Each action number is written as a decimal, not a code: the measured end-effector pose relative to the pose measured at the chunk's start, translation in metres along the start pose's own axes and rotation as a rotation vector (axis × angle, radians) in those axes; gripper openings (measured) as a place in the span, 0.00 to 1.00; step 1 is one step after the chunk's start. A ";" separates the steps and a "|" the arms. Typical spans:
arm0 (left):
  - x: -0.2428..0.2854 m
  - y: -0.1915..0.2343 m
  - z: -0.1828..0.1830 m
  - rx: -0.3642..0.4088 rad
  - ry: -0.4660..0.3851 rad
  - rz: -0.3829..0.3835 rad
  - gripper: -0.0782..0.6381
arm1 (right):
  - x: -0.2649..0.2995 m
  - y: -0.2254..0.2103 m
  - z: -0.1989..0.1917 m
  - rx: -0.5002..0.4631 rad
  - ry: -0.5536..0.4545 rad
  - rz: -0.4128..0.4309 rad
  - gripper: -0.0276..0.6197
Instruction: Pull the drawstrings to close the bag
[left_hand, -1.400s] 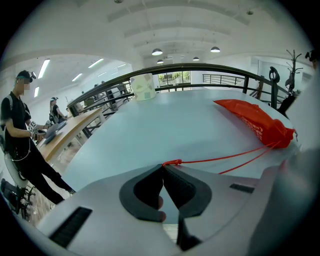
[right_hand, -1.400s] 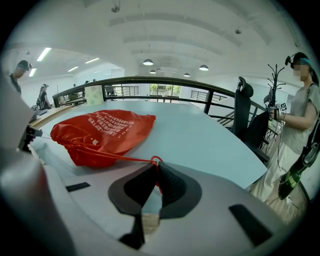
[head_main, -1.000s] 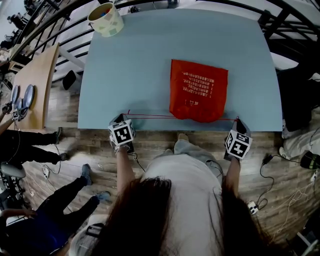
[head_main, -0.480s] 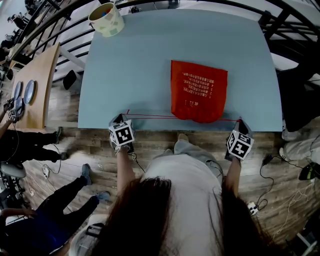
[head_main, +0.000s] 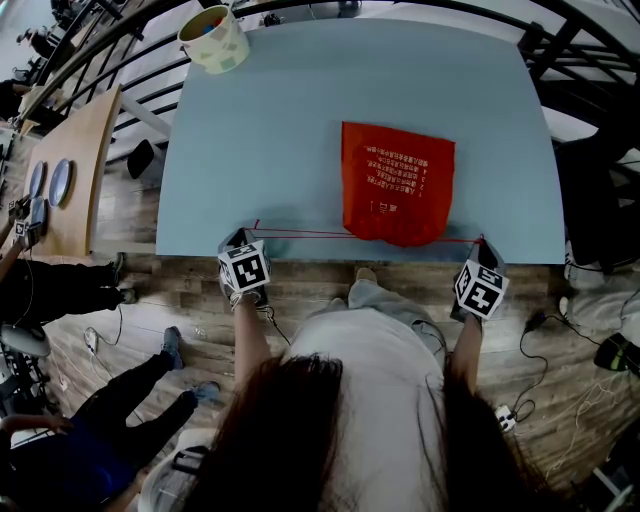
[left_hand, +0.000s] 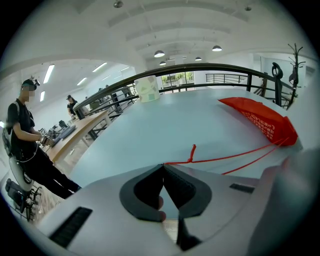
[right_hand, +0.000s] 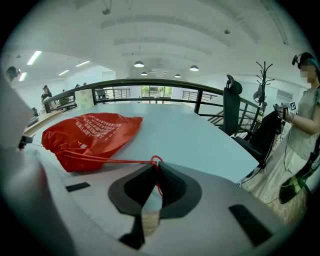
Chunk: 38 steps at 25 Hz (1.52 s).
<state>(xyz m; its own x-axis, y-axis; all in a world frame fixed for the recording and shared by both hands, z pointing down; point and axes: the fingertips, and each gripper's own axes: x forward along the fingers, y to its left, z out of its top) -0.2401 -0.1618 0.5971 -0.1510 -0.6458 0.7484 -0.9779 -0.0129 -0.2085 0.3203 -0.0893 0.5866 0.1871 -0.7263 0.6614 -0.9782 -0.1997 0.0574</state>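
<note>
A red drawstring bag (head_main: 397, 180) with white print lies flat on the pale blue table (head_main: 290, 110), its gathered mouth toward the near edge. Two thin red drawstrings (head_main: 330, 234) run taut along that edge. My left gripper (head_main: 244, 240) is shut on the left drawstring end (left_hand: 192, 152), whose knot sticks out just past the tips. My right gripper (head_main: 480, 245) is shut on the right drawstring loop (right_hand: 156, 161). In the right gripper view the bag (right_hand: 90, 137) sits left of the jaws with its mouth puckered; in the left gripper view the bag (left_hand: 262, 120) lies at the right.
A cream paper cup (head_main: 212, 38) stands at the table's far left corner. A dark railing (head_main: 120, 60) runs behind the table. People stand on the floor at the left near a wooden table (head_main: 70, 170). An office chair (right_hand: 235, 112) stands off the right side.
My right gripper has drawn slightly further right and the strings have tightened. The left gripper and the bag have barely moved.
</note>
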 end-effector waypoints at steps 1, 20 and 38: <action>0.000 0.000 -0.001 0.001 0.000 0.002 0.13 | 0.000 0.000 0.000 0.001 -0.001 0.000 0.09; 0.007 0.006 -0.008 0.000 0.017 0.013 0.13 | 0.004 -0.020 0.004 0.027 -0.005 -0.046 0.09; 0.019 -0.003 0.006 0.057 -0.003 -0.116 0.13 | 0.012 -0.003 0.014 0.005 0.004 0.039 0.09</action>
<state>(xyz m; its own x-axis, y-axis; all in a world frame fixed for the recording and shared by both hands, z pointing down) -0.2391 -0.1789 0.6078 -0.0369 -0.6397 0.7678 -0.9791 -0.1306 -0.1559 0.3265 -0.1065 0.5840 0.1482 -0.7311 0.6660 -0.9843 -0.1746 0.0274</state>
